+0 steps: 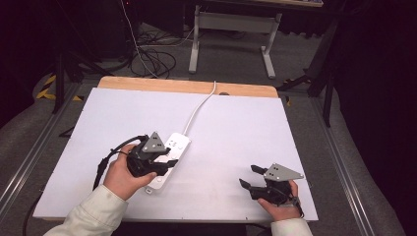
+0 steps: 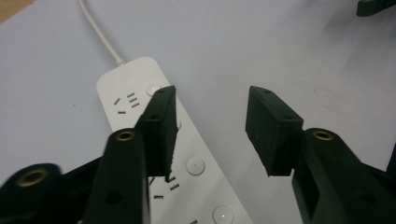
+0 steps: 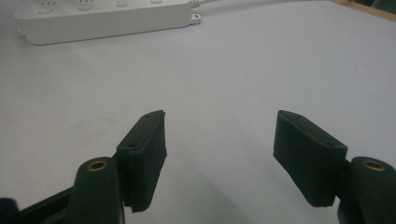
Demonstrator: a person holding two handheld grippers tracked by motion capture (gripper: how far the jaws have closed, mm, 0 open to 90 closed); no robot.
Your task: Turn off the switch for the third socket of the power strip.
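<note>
A white power strip (image 1: 169, 156) lies on the white table top (image 1: 236, 132), and its white cable (image 1: 199, 110) runs to the table's far edge. My left gripper (image 1: 168, 156) hovers over the strip, open, one jaw above its sockets and the other beside it over bare table. In the left gripper view the strip (image 2: 140, 100) shows sockets and round buttons under my open left gripper (image 2: 212, 133). My right gripper (image 1: 251, 177) rests near the front right, open and holding nothing. In the right gripper view the open right gripper (image 3: 219, 158) faces the strip (image 3: 107, 18) farther off.
A wooden strip (image 1: 187, 87) edges the far side of the table. Beyond it stand white desk legs (image 1: 231, 29) and a tangle of cables (image 1: 152, 56) on the grey floor. Metal rails (image 1: 34, 152) run along both sides of the table.
</note>
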